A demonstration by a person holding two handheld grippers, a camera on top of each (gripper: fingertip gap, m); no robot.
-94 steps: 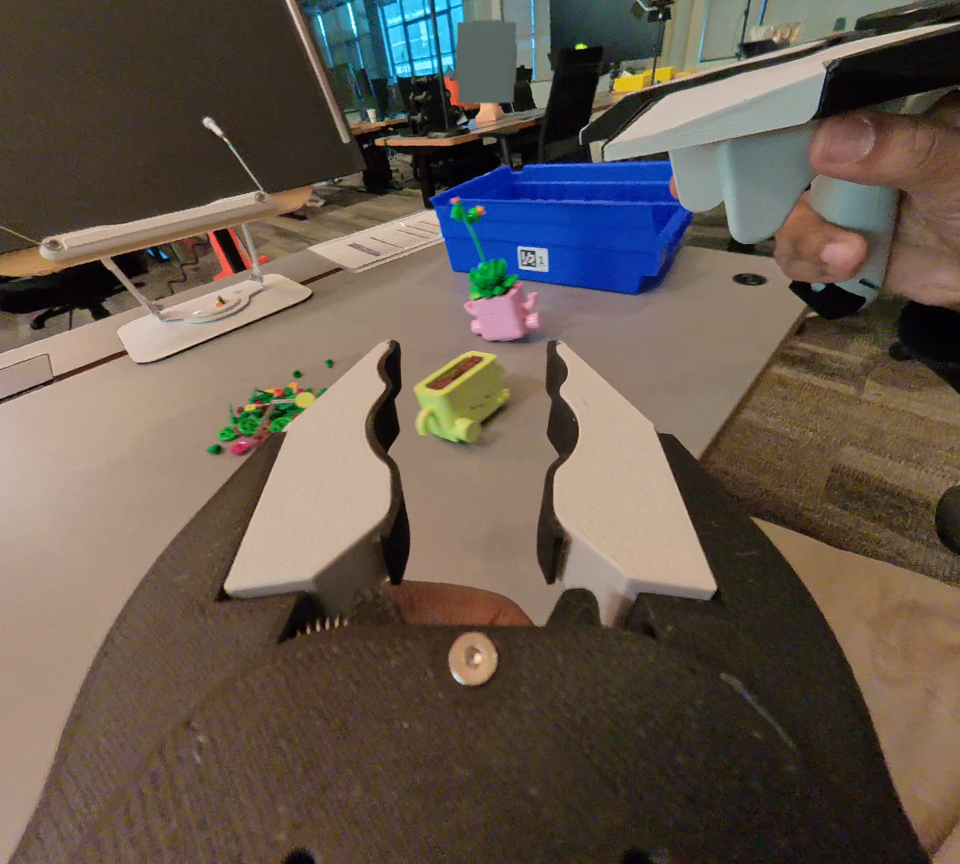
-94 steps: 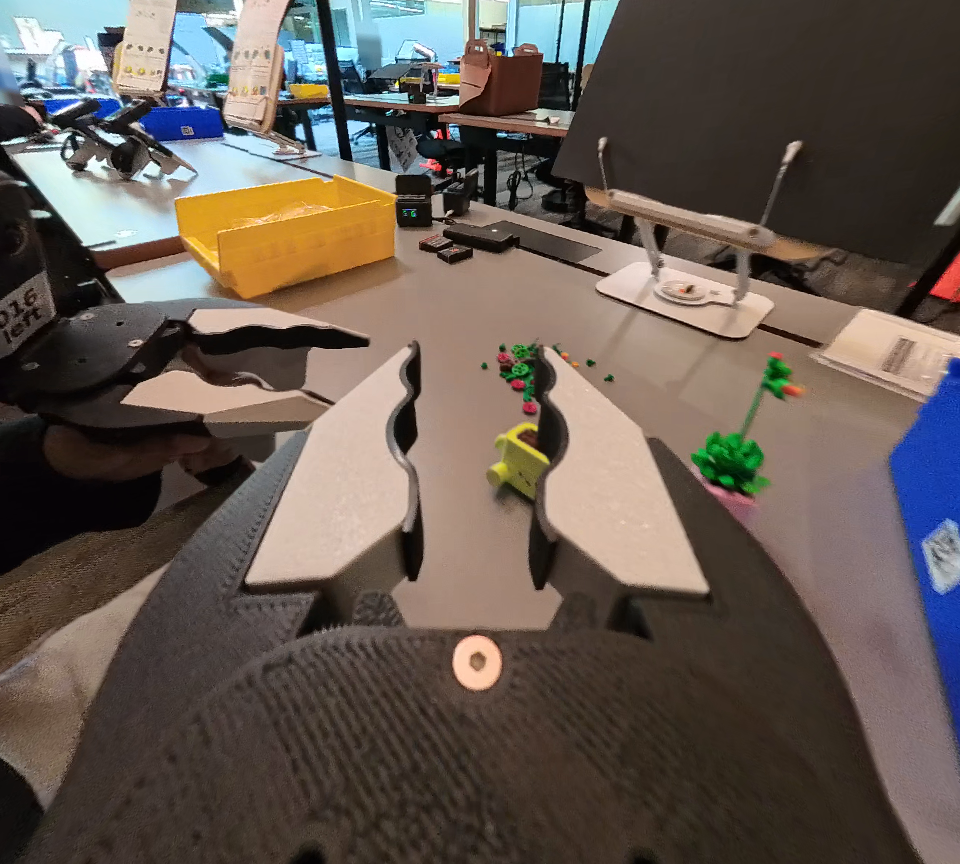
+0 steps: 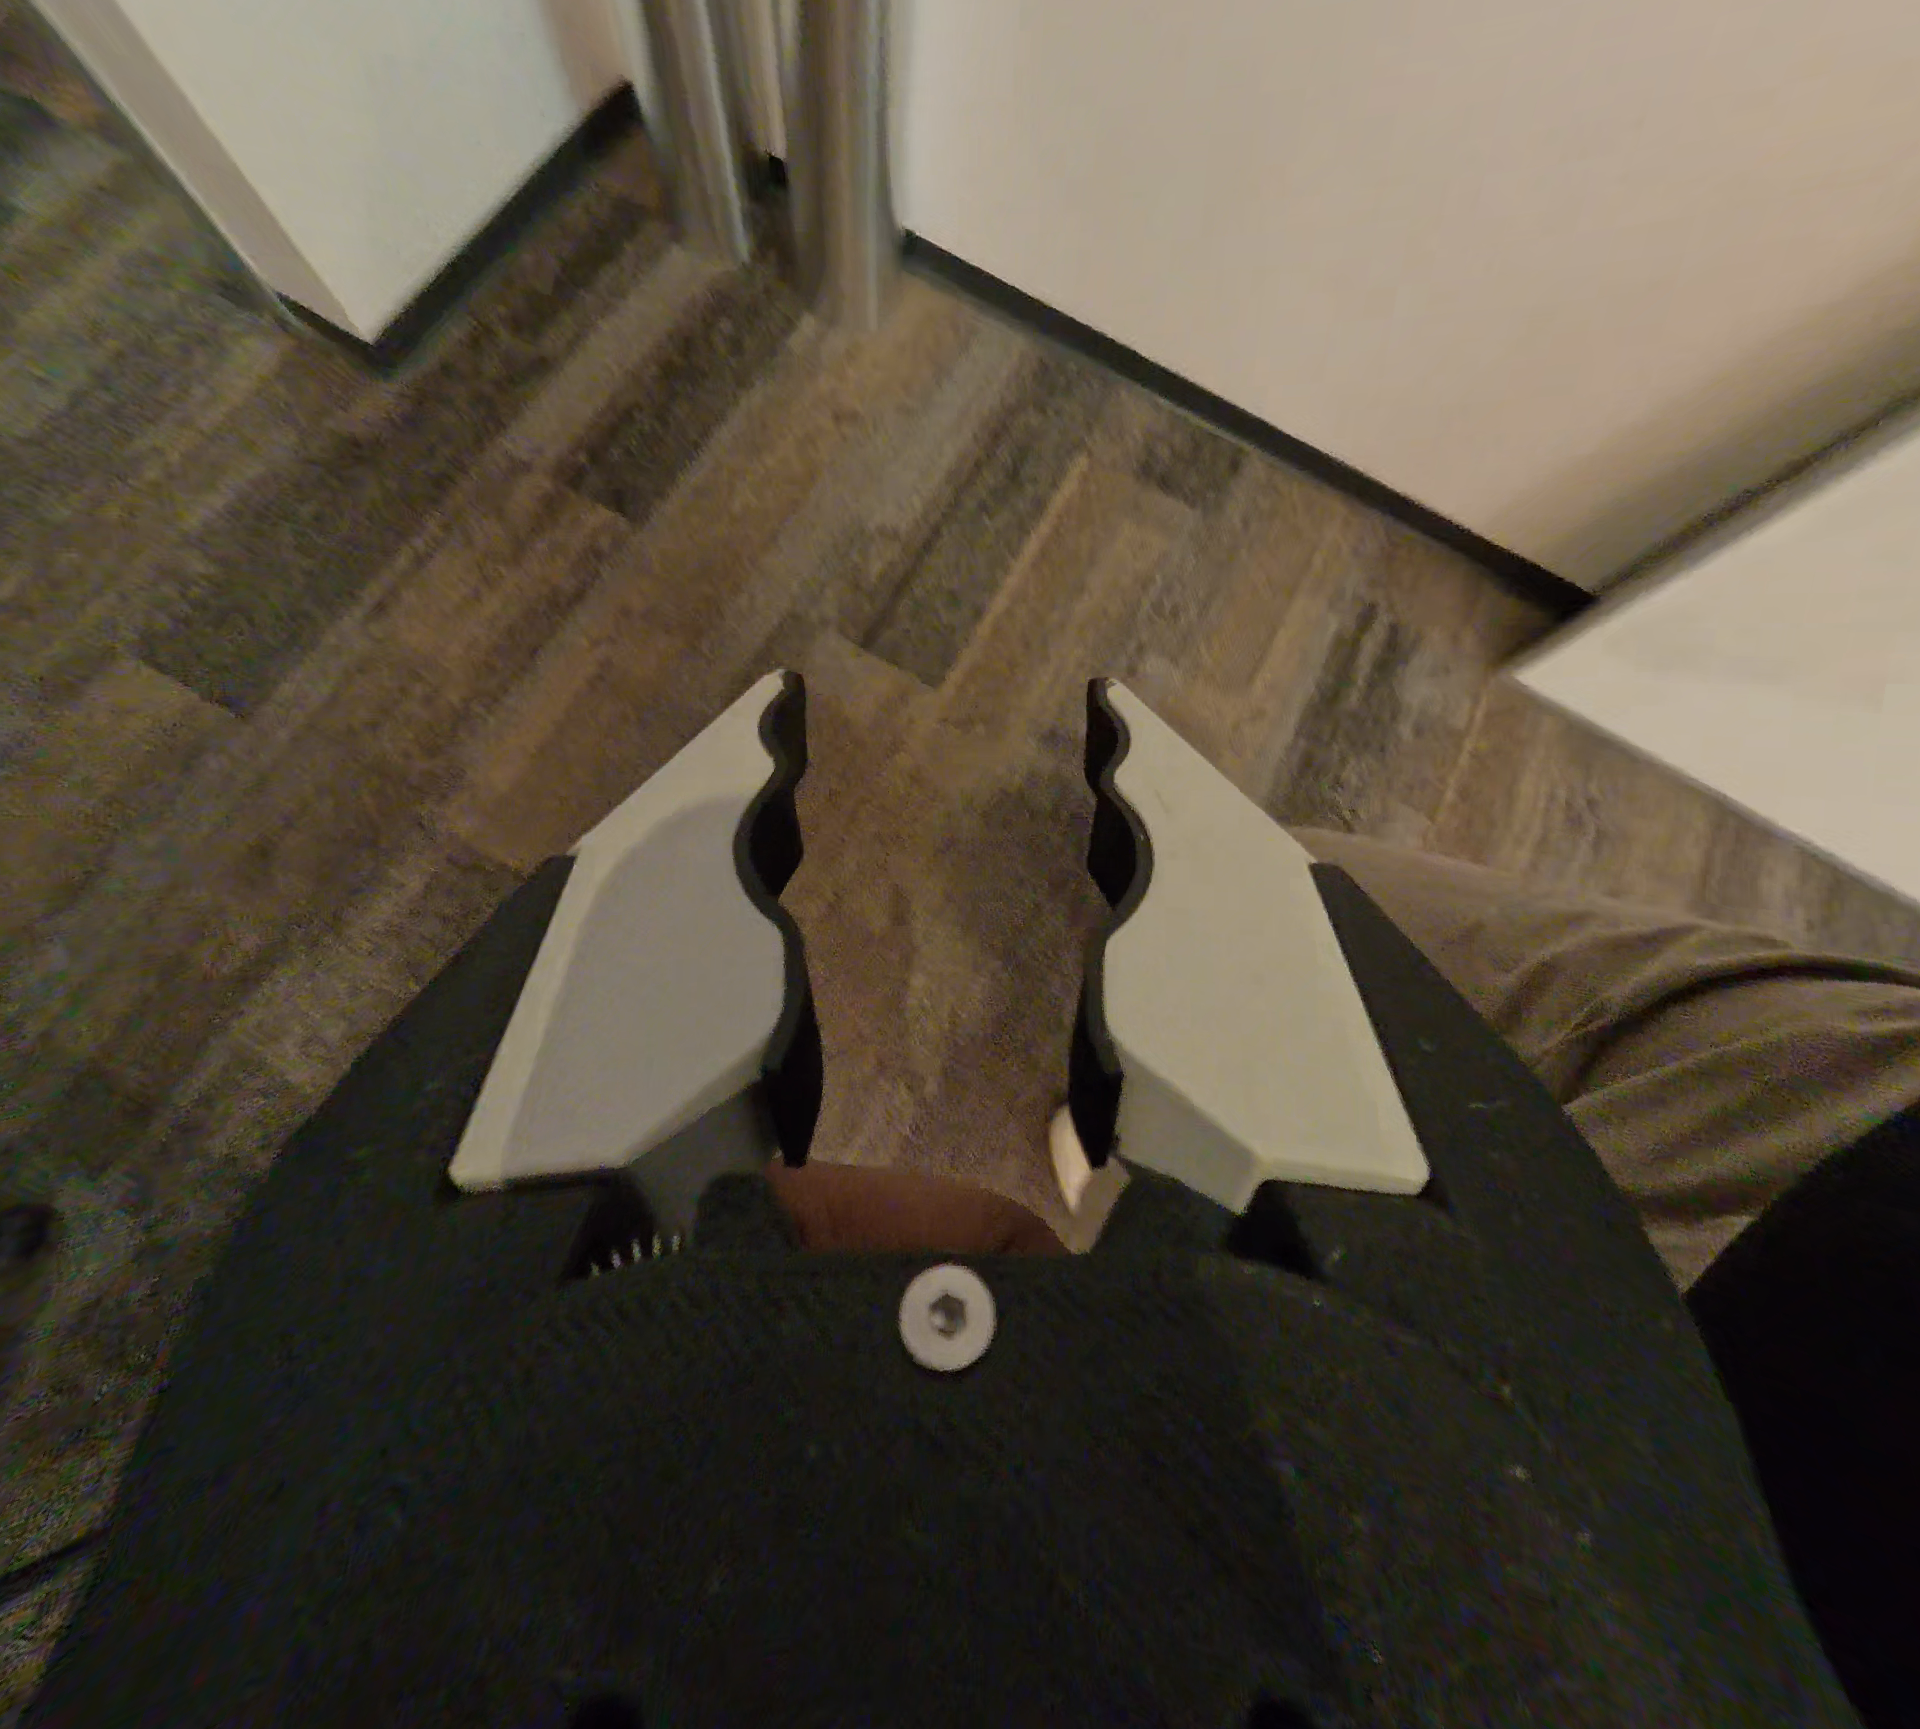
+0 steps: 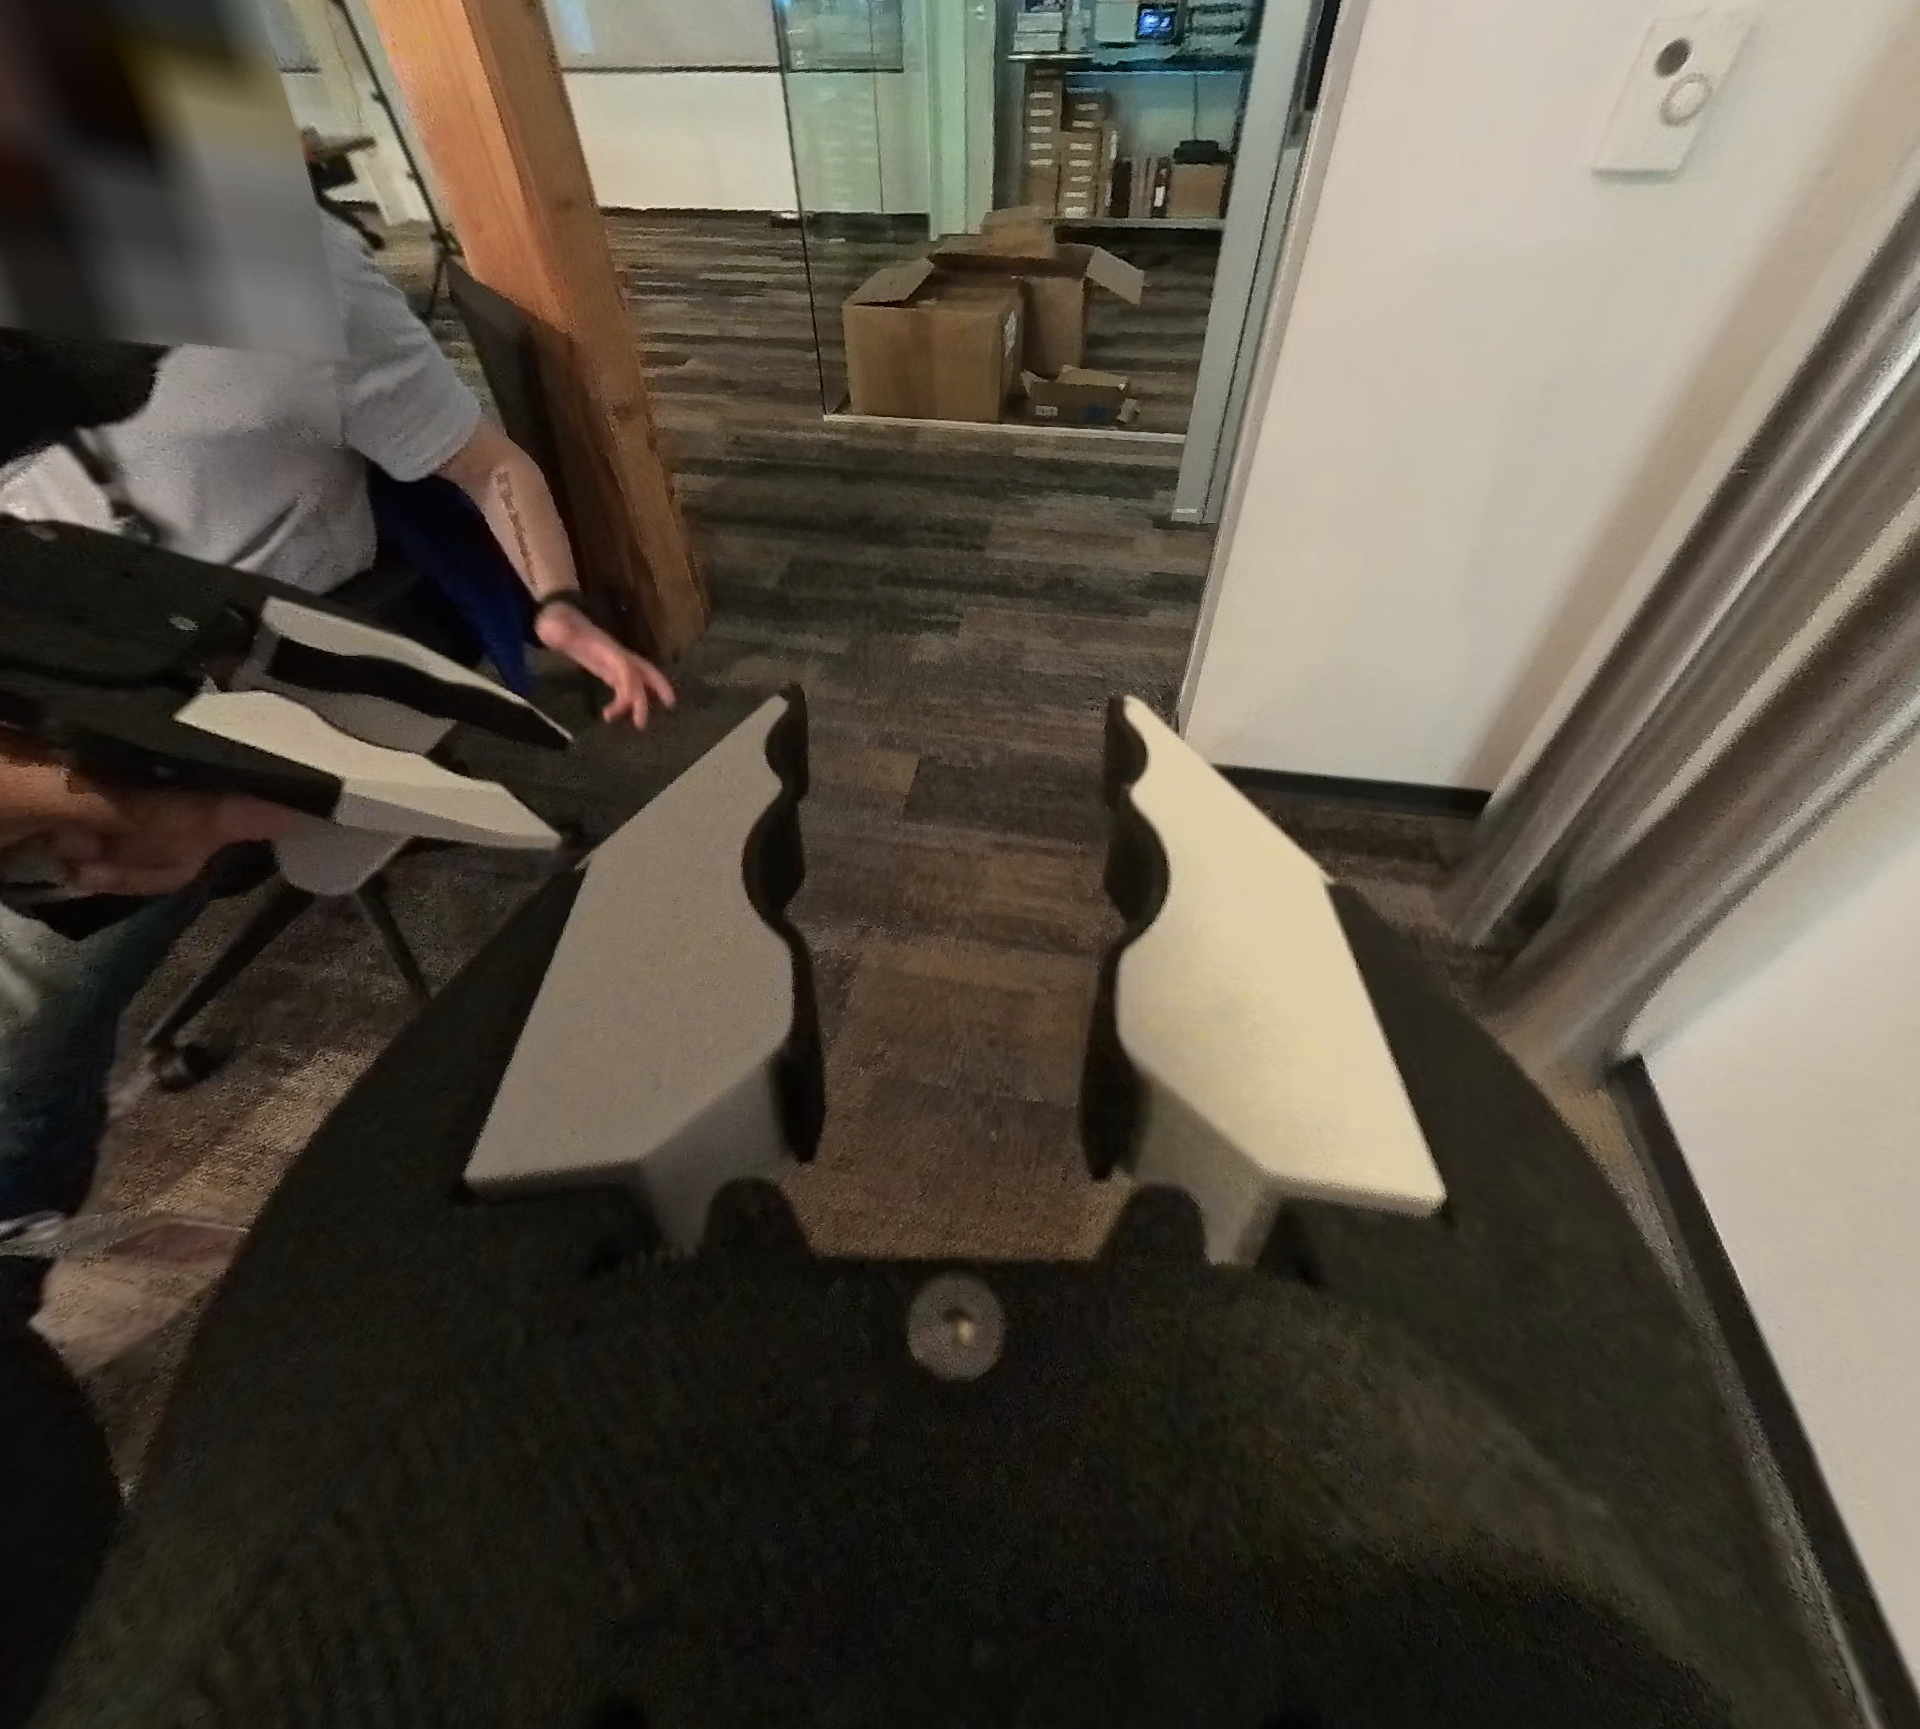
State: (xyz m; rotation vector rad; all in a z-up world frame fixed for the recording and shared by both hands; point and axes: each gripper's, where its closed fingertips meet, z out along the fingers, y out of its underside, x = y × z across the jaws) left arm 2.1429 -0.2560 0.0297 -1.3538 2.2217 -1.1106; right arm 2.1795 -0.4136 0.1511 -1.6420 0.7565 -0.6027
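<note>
My left gripper is open and empty, pointing down at a striped carpet floor near the foot of a white wall. My right gripper is open and empty, held over the same carpet. The left gripper also shows in the right wrist view at the left edge, held in a hand, its jaws apart. No table or toy is in view.
A metal door frame stands at the wall corner. A wooden post and a person in a grey shirt on a wheeled chair are at the left. Cardboard boxes sit behind a glass partition ahead. My trouser leg is at the right.
Both grippers have left the table with the toy pots and bins. They now point at the carpet floor by a wall and doorway. Both stay open and empty.
</note>
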